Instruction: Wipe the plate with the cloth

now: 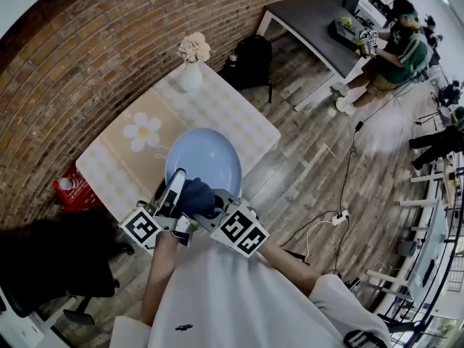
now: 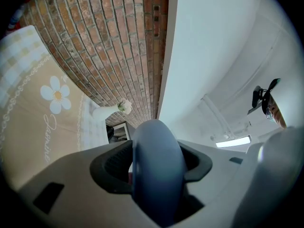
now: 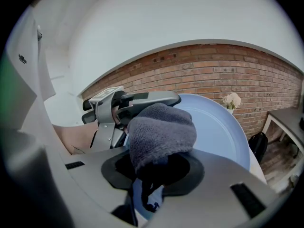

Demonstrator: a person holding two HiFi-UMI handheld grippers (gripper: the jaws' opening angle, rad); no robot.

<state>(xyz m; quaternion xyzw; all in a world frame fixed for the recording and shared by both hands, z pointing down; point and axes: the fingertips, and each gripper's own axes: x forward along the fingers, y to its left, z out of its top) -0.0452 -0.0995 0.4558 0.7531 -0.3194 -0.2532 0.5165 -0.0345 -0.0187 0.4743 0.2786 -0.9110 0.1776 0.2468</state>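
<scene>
A light blue plate (image 1: 206, 154) is held up on edge above the table's near side. My left gripper (image 1: 176, 185) is shut on its near-left rim. In the left gripper view that rim (image 2: 157, 167) runs edge-on between the jaws. A dark blue cloth (image 1: 197, 196) is bunched in my right gripper (image 1: 212, 207), which is shut on it. The cloth presses against the plate's lower face. In the right gripper view the cloth (image 3: 161, 133) bulges out of the jaws. The plate (image 3: 220, 127) lies behind it, and the left gripper (image 3: 124, 104) clamps the rim on the left.
The table (image 1: 243, 118) has a checked cover with a daisy print. A white vase of flowers (image 1: 192, 67) stands at its far end, against the brick wall. A red crate (image 1: 69, 188), a black backpack (image 1: 252, 60) and floor cables (image 1: 337, 220) surround it. A person (image 1: 395, 49) sits at a far table.
</scene>
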